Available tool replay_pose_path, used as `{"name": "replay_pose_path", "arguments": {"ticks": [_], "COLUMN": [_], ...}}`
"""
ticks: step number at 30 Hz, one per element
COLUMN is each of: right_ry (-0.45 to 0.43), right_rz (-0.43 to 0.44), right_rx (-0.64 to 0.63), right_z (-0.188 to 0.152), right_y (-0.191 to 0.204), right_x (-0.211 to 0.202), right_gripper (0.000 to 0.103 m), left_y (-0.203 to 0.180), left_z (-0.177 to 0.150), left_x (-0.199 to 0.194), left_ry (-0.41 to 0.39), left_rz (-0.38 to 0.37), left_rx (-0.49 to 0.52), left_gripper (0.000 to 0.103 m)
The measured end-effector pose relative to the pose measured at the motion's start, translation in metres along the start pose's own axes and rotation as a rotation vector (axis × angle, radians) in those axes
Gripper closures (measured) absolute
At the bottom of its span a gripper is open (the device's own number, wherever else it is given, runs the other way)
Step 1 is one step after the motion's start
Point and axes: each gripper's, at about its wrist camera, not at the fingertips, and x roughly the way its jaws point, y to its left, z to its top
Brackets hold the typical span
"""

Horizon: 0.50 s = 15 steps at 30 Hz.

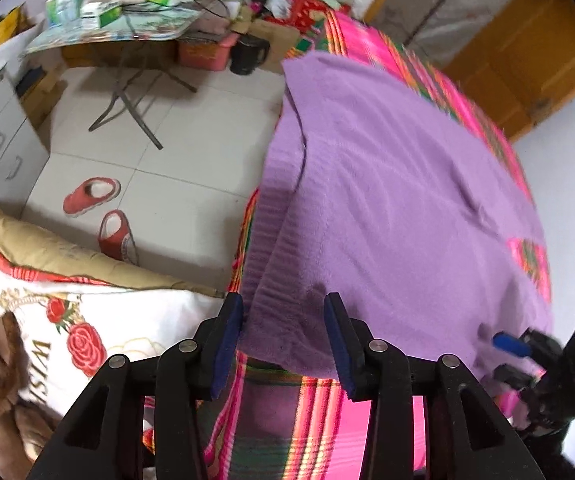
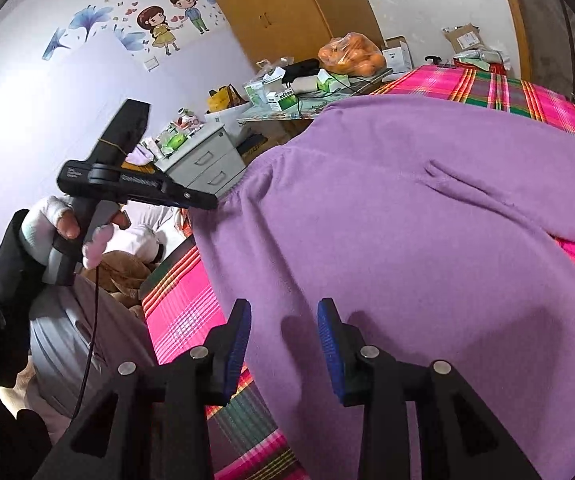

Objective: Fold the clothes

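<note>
Sweater was plain purple; bedsheet pink plaid with green, yellow stripes; slippers red.

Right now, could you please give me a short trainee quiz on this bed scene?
1. True or false: the purple sweater lies spread on the striped bedcover.
2. What stands on the floor beside the bed? A. red slippers B. a bucket C. a stool
3. Are the fingers of the left gripper pressed shut on the sweater's edge?

Key:
1. True.
2. A: the red slippers stand on the tiled floor.
3. No; the edge lies between them, but a gap shows. The right gripper is open too.
</note>
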Motion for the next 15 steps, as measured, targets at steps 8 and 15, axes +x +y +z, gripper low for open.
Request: {"name": "replay_pose_path", "arguments": {"ticks": [8, 15], "right_ry": [0.014, 0.003], "right_rz": [0.011, 0.024], "right_rx": [0.006, 0.016], "right_z": [-0.002, -0.003], "right_y": [0.002, 0.002], "right_x": [0.007, 0.008], "right_gripper": [0.068, 0.068], "left_y": [0.0, 0.0], "left_z": [0.0, 0.0], "left_x": [-0.002, -0.017], "left_ry": [-0.006, -0.042], "left_rz": [-0.027, -0.07], "left_rx": [0.024, 0.05], "left_gripper": [0.074, 0.098]}}
